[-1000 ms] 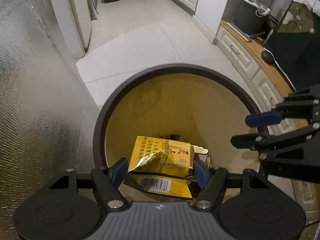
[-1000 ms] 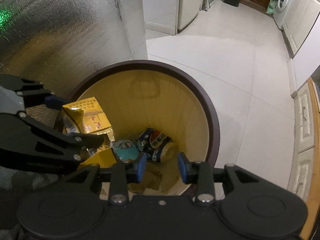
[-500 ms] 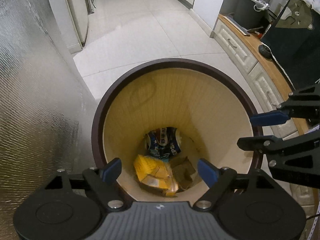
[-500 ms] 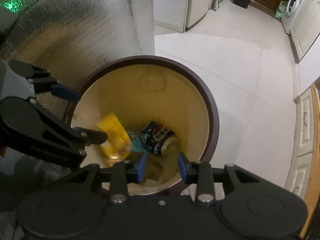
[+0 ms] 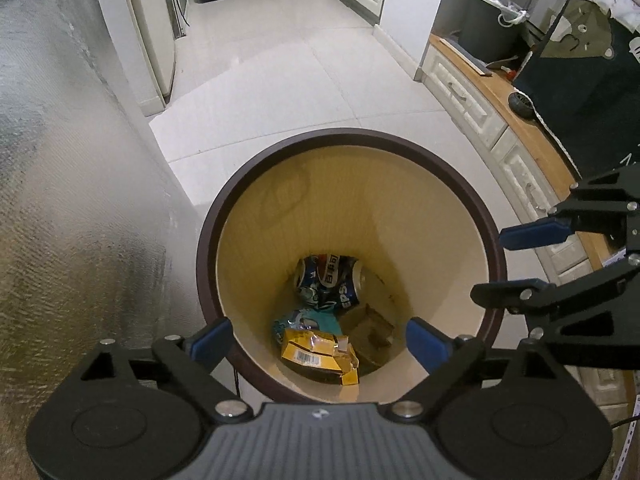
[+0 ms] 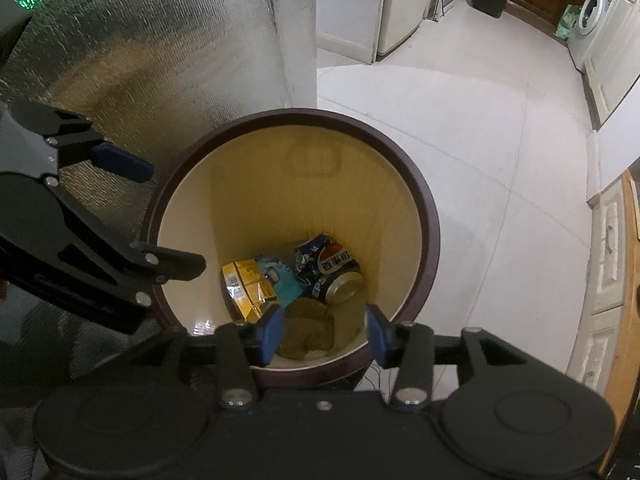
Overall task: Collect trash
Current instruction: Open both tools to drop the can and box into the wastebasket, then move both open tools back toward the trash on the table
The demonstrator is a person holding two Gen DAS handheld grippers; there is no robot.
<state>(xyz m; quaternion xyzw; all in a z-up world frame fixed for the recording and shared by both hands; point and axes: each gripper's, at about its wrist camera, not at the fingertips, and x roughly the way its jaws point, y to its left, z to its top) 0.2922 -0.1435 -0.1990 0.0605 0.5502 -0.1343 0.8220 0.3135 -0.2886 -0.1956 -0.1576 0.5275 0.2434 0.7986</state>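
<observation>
A round bin [image 5: 208, 240] with a dark brown rim and pale yellow inside stands on the floor below both grippers. At its bottom lie a torn yellow packet [image 5: 316, 356], a crushed blue Pepsi can [image 5: 332, 284], a teal wrapper [image 5: 304, 320] and brown cardboard [image 5: 370, 328]. My left gripper [image 5: 320, 342] hangs over the bin's near side, its jaws opening wide with nothing between them. My right gripper [image 6: 325, 334] hovers over the bin's rim [image 6: 430, 216], its jaws opening and empty. The packet [image 6: 244, 284] and can [image 6: 332, 268] also show in the right wrist view.
A silver foil-covered surface [image 5: 60, 200] rises close on the bin's left. White drawers under a wooden top [image 5: 480, 92] run along the right. A pale tiled floor [image 5: 280, 60] stretches beyond the bin, with a washing machine [image 6: 592, 12] far back.
The left gripper let go of the yellow packet, which dropped to the bin's bottom. Its jaws spread wide and it rose a little. The right jaws widened.
</observation>
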